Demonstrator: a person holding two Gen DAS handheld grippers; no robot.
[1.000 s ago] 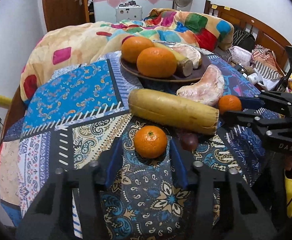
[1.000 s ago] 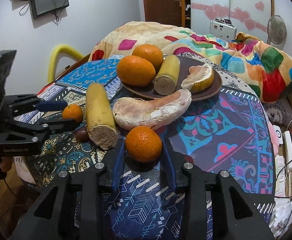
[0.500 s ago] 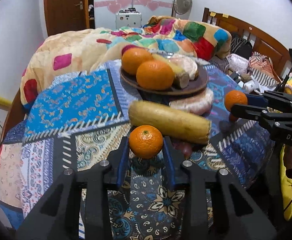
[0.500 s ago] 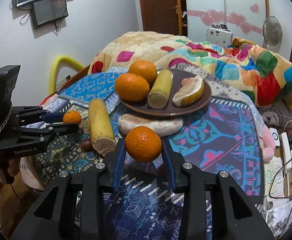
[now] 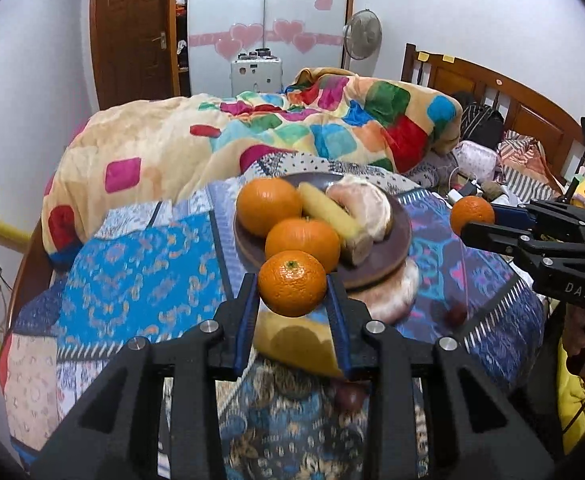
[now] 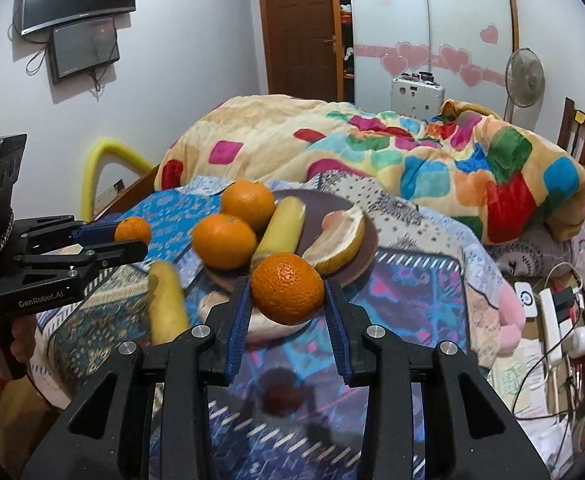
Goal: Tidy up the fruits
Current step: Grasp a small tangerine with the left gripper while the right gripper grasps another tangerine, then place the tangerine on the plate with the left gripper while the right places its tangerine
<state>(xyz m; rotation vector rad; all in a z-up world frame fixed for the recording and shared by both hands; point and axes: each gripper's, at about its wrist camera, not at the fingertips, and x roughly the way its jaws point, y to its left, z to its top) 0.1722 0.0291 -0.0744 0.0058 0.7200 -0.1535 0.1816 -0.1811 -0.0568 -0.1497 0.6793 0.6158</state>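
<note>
Left view: my left gripper [image 5: 292, 300] clenches a tangerine [image 5: 292, 283] in the air just short of the plate [image 5: 396, 240]. I'd lower it into a bare spot gently.

Right view: my right gripper [image 6: 287, 306] grasps an orange [image 6: 287, 288] near the plate's front rim; I'd place one at a time to avoid collisions.
</note>
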